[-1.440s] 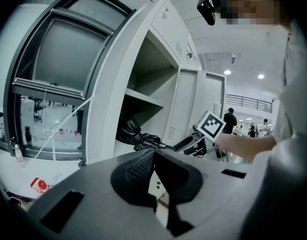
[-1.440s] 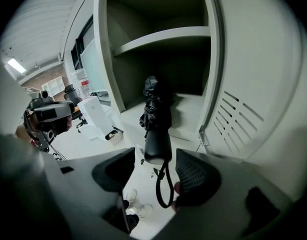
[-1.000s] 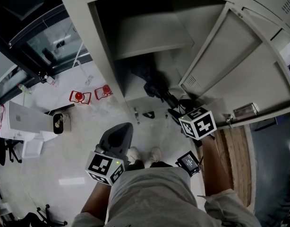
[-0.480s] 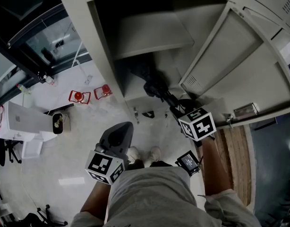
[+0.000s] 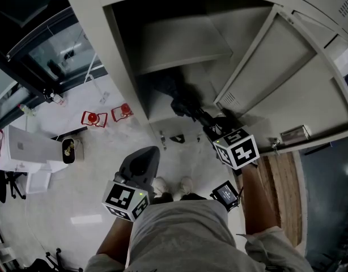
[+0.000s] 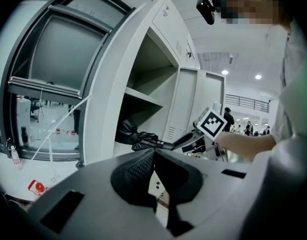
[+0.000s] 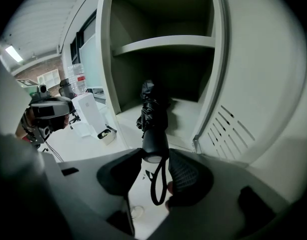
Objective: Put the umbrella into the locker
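To do this well, I judged I should keep the umbrella [image 7: 152, 119] in line with the locker's [image 7: 106, 69] lower opening and push it straight in until the handle cleared the sill, minding the dangling strap [image 7: 157, 184]. My right claw [image 7: 154, 164] had just been closing and sat part-way closed, clamped on the handle just outside the locker; the folded end already lay inside, under the shelf [image 7: 163, 45]. My left claw [image 6: 153, 153] hung well back from the locker, jaws together and empty.

The pale floor [image 5: 77, 191] bears two red objects [image 5: 93, 118] beside the locker [image 5: 103, 50].
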`<action>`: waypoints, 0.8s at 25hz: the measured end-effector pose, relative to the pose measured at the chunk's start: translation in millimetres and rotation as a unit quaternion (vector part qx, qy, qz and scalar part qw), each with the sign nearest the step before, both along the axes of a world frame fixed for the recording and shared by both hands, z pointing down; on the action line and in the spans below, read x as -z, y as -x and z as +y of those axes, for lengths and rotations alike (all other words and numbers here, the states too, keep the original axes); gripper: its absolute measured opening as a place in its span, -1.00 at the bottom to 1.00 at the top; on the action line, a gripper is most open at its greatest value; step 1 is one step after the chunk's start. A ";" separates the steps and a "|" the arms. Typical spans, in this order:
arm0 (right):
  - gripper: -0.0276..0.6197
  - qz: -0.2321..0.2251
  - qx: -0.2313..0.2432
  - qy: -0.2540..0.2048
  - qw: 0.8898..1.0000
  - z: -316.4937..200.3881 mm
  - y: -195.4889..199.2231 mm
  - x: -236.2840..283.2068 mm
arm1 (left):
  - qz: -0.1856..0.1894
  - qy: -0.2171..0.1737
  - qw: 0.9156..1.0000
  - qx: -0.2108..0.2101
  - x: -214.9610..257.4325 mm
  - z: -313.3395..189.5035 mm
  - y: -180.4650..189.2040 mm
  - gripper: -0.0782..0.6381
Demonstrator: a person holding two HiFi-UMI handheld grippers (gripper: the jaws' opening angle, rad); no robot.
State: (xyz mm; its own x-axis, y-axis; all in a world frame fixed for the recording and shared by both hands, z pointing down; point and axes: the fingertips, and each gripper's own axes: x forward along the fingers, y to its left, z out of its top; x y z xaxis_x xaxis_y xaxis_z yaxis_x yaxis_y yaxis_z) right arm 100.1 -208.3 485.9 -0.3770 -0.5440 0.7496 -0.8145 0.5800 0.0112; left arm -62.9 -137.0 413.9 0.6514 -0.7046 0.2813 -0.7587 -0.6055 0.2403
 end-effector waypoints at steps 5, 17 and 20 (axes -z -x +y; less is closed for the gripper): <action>-0.35 0.002 0.003 -0.005 1.000 -11.0 6.3 1.0 | 0.000 0.000 1.000 0.005 -0.1 -5.1 7.1 -0.74; -0.35 -0.006 0.003 -0.010 1.000 -36.2 20.6 3.7 | 0.001 -0.001 1.000 0.022 0.7 -10.0 20.3 -0.74; -0.35 -0.004 0.000 -0.011 1.000 -43.3 22.9 5.0 | 0.000 -0.001 1.000 0.027 0.5 -10.7 23.3 -0.74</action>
